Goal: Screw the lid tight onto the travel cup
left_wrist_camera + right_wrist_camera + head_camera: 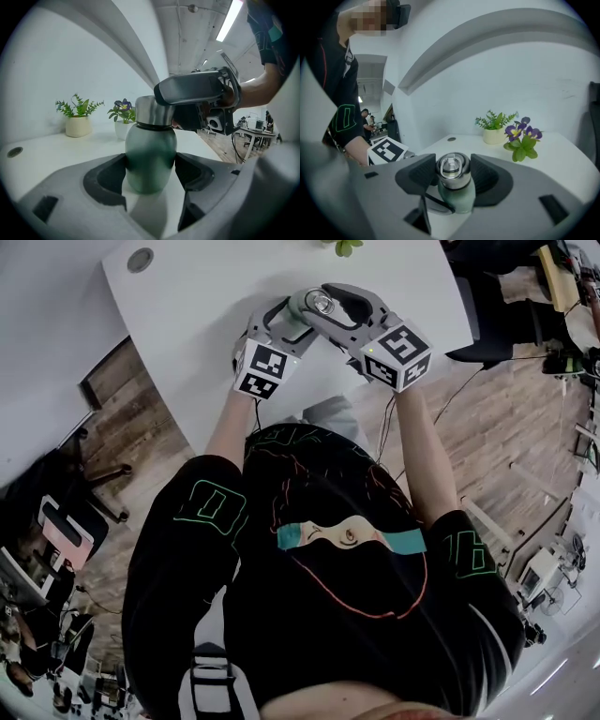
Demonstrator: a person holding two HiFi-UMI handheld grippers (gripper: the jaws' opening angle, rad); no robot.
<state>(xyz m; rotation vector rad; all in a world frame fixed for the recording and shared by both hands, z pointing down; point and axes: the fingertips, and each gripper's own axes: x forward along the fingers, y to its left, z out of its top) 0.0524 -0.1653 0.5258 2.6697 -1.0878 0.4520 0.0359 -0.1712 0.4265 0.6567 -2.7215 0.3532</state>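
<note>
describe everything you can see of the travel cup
The travel cup is a small rounded bottle with a matte pale green body and a shiny steel lid that has a ring-shaped piece on top. A dark band shows under the lid. The cup stands upright on the white table. The left tongs clamp the green body from both sides, and the right tongs grip the lid.
</note>
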